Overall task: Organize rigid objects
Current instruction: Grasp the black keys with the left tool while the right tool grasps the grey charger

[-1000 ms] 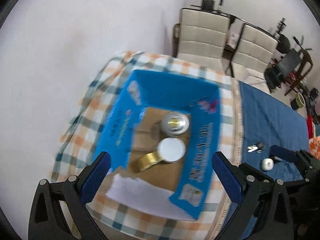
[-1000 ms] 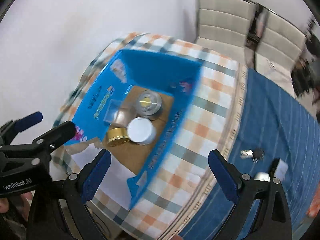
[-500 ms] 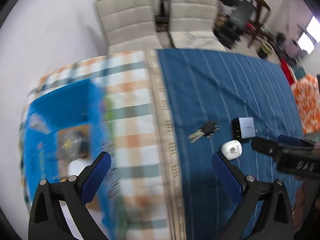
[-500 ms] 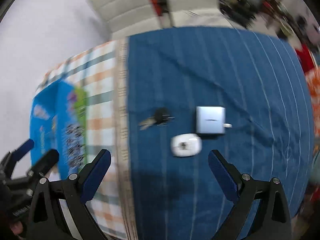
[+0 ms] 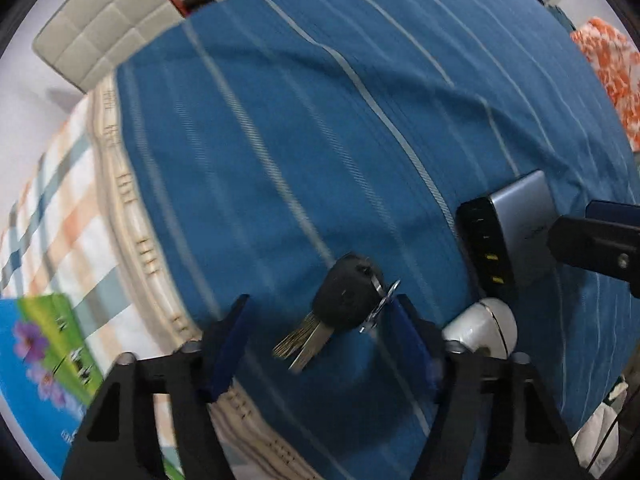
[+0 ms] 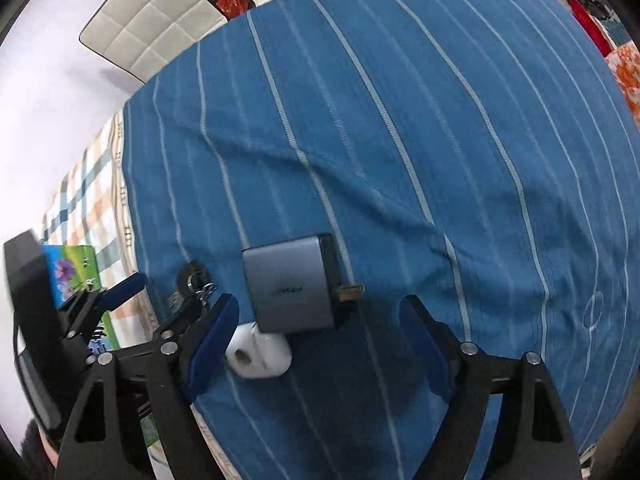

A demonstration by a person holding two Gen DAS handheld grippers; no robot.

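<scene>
The grey rectangular metal charger block (image 6: 290, 284) carries a short dark brand mark on its upper face, seen in the right wrist view, but the letters are too small and blurred to make out. The blue and green printed cardboard box (image 5: 36, 364) shows faint white lettering, also smeared beyond reading

Blue white-striped cloth (image 6: 400, 120); grey charger (image 6: 290, 284) with black end; white earbud case (image 6: 258, 350); black key fob (image 5: 346, 296); orange-teal checked cloth (image 5: 60, 216).
</scene>
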